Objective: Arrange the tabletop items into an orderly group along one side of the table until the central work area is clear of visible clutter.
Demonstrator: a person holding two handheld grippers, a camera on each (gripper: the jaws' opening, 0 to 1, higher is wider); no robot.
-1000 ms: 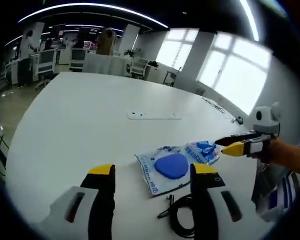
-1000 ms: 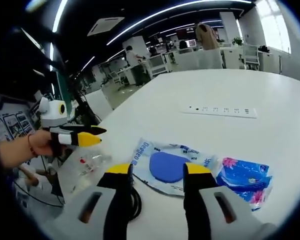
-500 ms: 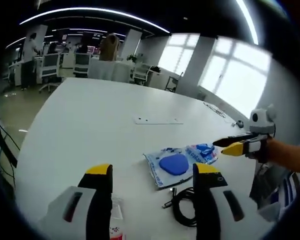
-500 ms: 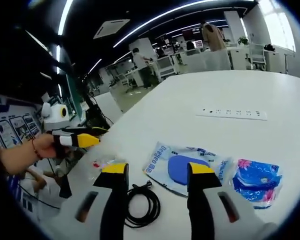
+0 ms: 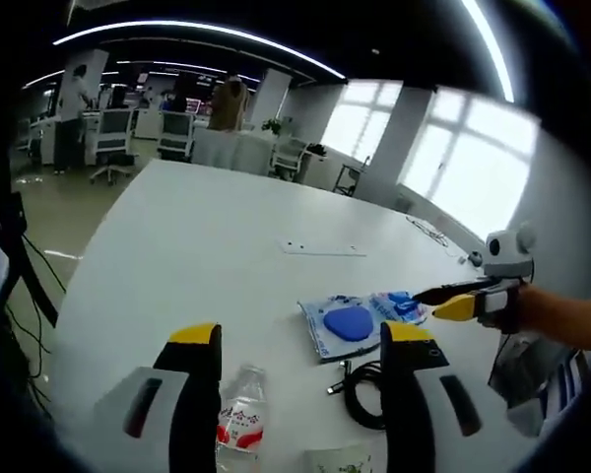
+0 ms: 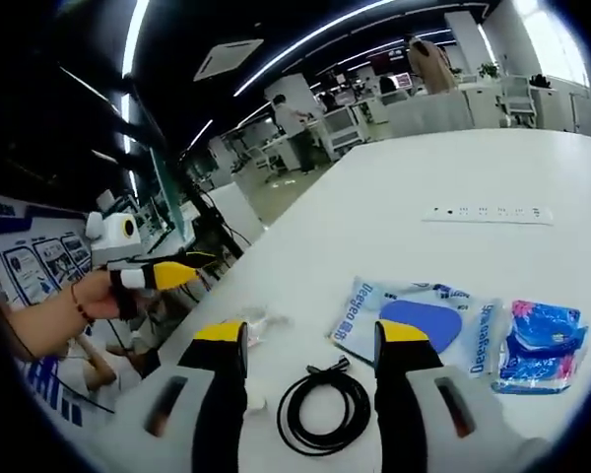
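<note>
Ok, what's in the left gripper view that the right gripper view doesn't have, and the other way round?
Left gripper view alone: the right claw in a hand, bright windows, a pale packet at the near edge.
Right gripper view alone: the left claw in a hand, wall posters.
Shared: white table, clear packet with a blue pad, blue tissue pack, coiled black cable, power strip.

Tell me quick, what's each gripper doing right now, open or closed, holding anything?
Left gripper: open, holding nothing, above the table.
Right gripper: open in its own view, holding nothing, above the black cable.
</note>
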